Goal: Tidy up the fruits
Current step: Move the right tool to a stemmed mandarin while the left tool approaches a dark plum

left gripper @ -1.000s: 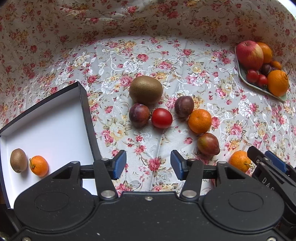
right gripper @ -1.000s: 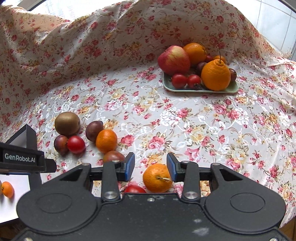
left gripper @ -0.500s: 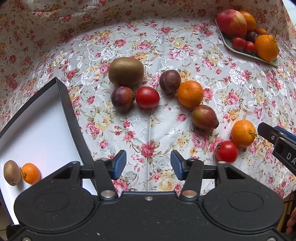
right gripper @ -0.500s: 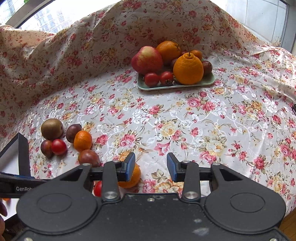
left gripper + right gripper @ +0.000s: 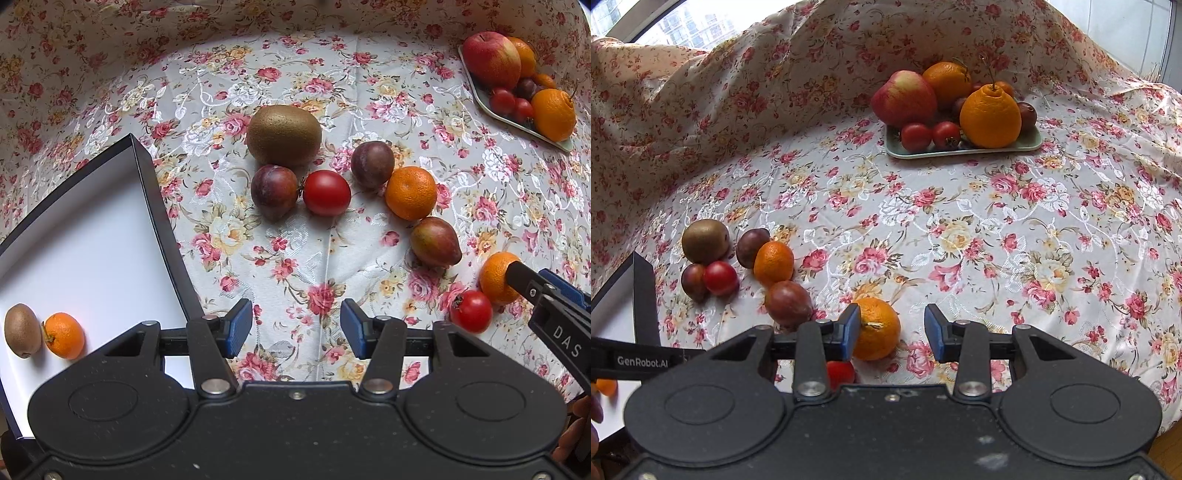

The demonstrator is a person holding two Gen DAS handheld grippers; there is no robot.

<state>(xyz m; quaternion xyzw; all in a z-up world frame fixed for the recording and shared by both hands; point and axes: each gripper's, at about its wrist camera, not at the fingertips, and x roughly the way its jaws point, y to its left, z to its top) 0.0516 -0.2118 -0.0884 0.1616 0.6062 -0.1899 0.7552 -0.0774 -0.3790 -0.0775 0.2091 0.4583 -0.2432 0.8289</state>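
Note:
Loose fruit lies on the floral cloth: a kiwi (image 5: 283, 134), two plums (image 5: 274, 187) (image 5: 372, 164), a tomato (image 5: 327, 192), a mandarin (image 5: 410, 192), a reddish fruit (image 5: 435, 242), a second tomato (image 5: 471, 311) and a second mandarin (image 5: 496, 277). My left gripper (image 5: 296, 328) is open and empty above bare cloth. My right gripper (image 5: 892, 334) is open, and its left pad touches the second mandarin (image 5: 877, 328), which sits partly between the jaws. A dark box with a white floor (image 5: 92, 243) at the left holds a kiwi (image 5: 22, 330) and a mandarin (image 5: 64, 335).
A pale green tray (image 5: 964, 149) at the back holds an apple (image 5: 904, 98), oranges, tomatoes and plums. The floral cloth rises as a wall behind the table. The right gripper's finger (image 5: 546, 302) shows at the right edge of the left wrist view.
The right gripper has moved left and forward, so the mandarin now sits at its left pad. The left gripper's view has shifted slightly; both stay open.

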